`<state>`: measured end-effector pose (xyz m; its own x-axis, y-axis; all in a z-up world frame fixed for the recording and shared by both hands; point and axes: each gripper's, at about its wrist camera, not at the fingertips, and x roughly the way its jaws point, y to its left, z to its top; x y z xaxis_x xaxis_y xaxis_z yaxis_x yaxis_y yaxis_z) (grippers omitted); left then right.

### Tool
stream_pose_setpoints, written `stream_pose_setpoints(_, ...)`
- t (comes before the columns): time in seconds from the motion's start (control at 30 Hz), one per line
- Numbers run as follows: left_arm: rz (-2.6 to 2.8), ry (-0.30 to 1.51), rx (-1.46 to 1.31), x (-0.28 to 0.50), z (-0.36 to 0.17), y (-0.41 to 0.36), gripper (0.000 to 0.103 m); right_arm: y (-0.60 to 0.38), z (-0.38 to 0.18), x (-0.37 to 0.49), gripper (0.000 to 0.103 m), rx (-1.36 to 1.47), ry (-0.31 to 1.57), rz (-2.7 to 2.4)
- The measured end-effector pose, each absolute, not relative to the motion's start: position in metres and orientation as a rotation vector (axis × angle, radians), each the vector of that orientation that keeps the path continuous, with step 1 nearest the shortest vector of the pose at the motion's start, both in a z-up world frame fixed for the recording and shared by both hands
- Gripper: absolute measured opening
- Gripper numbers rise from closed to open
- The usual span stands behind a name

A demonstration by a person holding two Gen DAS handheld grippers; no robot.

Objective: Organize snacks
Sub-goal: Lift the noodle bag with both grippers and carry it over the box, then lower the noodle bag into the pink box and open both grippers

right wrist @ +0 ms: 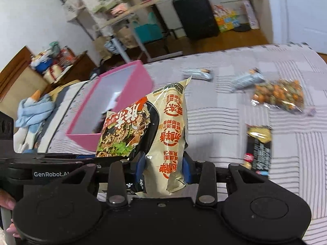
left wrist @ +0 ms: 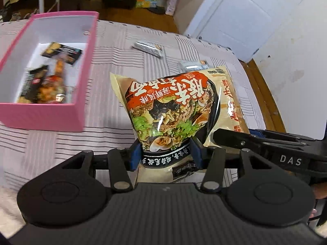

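Both the left gripper [left wrist: 166, 156] and right gripper [right wrist: 165, 166] clamp the noodle packet [left wrist: 175, 110], light, crinkly and probably brittle inside, best held by its edges.

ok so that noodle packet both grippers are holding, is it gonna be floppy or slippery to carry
The noodle packet looks puffy and stands up between the left gripper pads, so it is probably fairly stiff and light. Its film is glossy, so it may slip. The right gripper pinches only the thin side edge, which could crumple.
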<state>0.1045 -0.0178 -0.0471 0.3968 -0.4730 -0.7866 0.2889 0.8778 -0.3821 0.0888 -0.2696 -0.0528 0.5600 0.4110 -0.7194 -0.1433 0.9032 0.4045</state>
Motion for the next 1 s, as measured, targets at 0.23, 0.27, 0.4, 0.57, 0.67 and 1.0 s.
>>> stream_pose_setpoints(0.23,-0.428,1.005,-0.203,0.103,-0.021,0.032,0.048,-0.218,-0.028,0.108,0.043,0.261,0.913,0.402)
stream_pose_setpoints(0.27,-0.414,0.996,-0.205,0.105,-0.018,0.040,0.048,-0.210,-0.025,0.113,0.043,0.251,0.911,0.411)
stream_pose_setpoints(0.4,-0.371,0.963,-0.203,0.121,-0.009,0.067,0.048,-0.179,-0.020,0.137,0.043,0.210,0.894,0.432)
stream_pose_setpoints(0.57,-0.335,0.945,-0.193,0.159,-0.009,0.092,0.048,-0.155,-0.025,0.173,0.043,0.212,0.879,0.453)
stream_pose_setpoints(0.67,-0.311,0.953,-0.191,0.182,-0.017,0.109,0.048,-0.136,-0.033,0.192,0.043,0.217,0.894,0.471)
stream_pose_setpoints(1.0,-0.254,1.004,-0.199,0.240,-0.062,0.151,0.048,-0.093,-0.076,0.239,0.043,0.239,0.938,0.469)
